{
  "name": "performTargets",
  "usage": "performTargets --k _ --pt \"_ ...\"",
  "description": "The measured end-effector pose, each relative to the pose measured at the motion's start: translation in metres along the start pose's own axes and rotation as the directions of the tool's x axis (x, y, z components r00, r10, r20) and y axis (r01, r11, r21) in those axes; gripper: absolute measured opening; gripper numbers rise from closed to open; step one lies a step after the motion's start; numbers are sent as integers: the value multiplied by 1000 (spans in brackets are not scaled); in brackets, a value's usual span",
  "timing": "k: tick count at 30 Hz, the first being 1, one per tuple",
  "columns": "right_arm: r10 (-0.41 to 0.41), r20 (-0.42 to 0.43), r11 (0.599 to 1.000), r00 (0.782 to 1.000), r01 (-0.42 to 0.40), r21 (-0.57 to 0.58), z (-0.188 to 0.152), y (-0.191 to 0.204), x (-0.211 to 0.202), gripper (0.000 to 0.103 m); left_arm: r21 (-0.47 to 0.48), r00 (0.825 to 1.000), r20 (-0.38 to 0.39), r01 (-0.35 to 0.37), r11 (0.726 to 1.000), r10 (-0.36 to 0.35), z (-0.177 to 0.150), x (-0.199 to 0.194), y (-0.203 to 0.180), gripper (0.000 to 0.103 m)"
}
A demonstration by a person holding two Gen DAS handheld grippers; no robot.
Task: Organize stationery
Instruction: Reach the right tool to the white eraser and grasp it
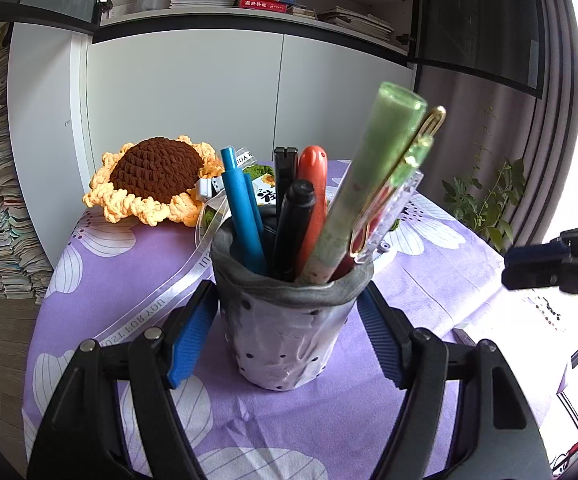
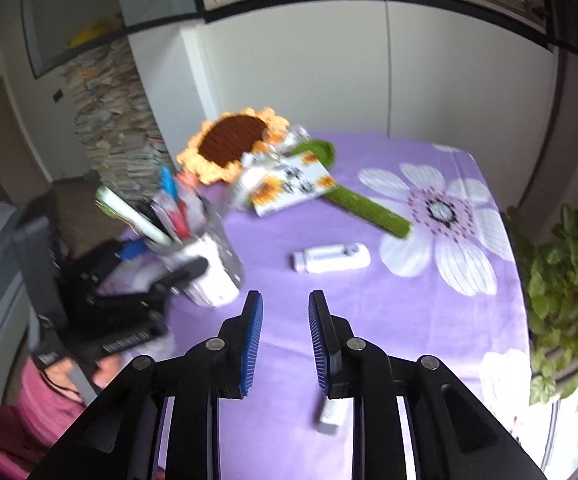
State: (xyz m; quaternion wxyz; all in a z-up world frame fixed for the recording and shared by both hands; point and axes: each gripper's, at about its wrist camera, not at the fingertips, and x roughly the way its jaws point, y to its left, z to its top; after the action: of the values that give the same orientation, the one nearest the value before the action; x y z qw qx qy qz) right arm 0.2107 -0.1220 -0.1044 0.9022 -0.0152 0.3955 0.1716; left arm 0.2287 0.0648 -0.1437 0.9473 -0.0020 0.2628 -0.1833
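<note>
Btwn left tongs (image 1: 287, 316): cup (image 1: 285, 332) w/ pens (image 1: 313, 216).

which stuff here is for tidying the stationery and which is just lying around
For the job:
- grey dotted pen cup holding pens
- white correction tape
- small white tube

Lying about:
- crocheted sunflower
- sunflower-print card
- leafy green plant

R gripper (image 2: 285, 336) open, nothing between pads, over purple floral tablecloth (image 2: 401, 320). White correction tape (image 2: 331, 258) ahead, apart. Pen cup (image 2: 205, 264) at left, clamped by L gripper (image 2: 161, 276). Crochet sunflower (image 2: 233, 146) + card (image 2: 293, 188) behind. Blurry.
</note>
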Motion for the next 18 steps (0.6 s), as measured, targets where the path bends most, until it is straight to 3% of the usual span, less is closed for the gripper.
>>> performTargets --k 3,8,17,18 --pt "-66 -111 997 992 69 23 -18 -14 17 39 2 1000 0 2 1000 -2 0 0 0 72" --pt "-77 -240 995 968 89 42 -37 -23 45 40 2 1000 0 2 1000 -2 0 0 0 72" --pt "-76 -270 992 960 99 76 -38 -27 65 39 3 1000 0 2 1000 -2 0 0 0 72" --pt "-80 -267 991 960 104 78 -38 -27 65 29 2 1000 0 2 1000 -2 0 0 0 72"
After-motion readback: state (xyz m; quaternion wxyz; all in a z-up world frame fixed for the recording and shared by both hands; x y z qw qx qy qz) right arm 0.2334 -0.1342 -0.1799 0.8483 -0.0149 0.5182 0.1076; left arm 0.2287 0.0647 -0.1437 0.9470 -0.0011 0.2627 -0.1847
